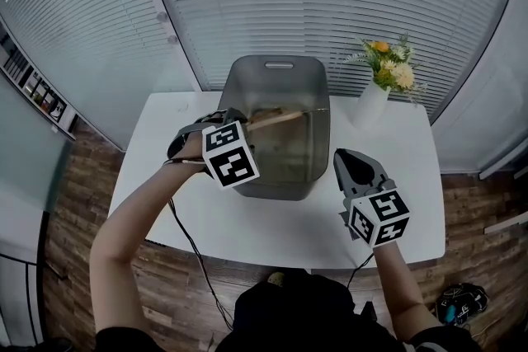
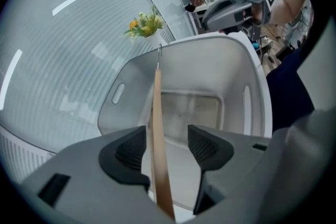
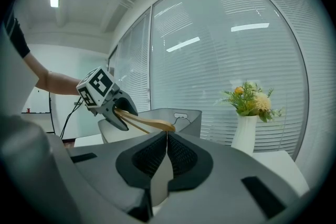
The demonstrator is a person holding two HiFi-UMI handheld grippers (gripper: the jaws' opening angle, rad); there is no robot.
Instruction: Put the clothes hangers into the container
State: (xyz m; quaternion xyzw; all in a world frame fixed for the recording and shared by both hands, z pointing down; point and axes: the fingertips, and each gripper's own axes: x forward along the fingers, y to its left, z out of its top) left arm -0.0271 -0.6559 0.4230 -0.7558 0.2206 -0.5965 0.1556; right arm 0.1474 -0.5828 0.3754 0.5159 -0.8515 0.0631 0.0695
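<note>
Hanger (image 2: pixel 157 113) btwn parted left claw (image 2: pixel 169 150), over container (image 2: pixel 210 63).

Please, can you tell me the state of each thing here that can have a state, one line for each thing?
left tool: open, jaws apart around the wooden hanger.
wooden hanger: hook pointing forward, over the mouth of the container, not lying inside it.
right tool: shut, nothing between its jaws.
container: upright on the table, no lid.
vase: upright, holding flowers.
</note>
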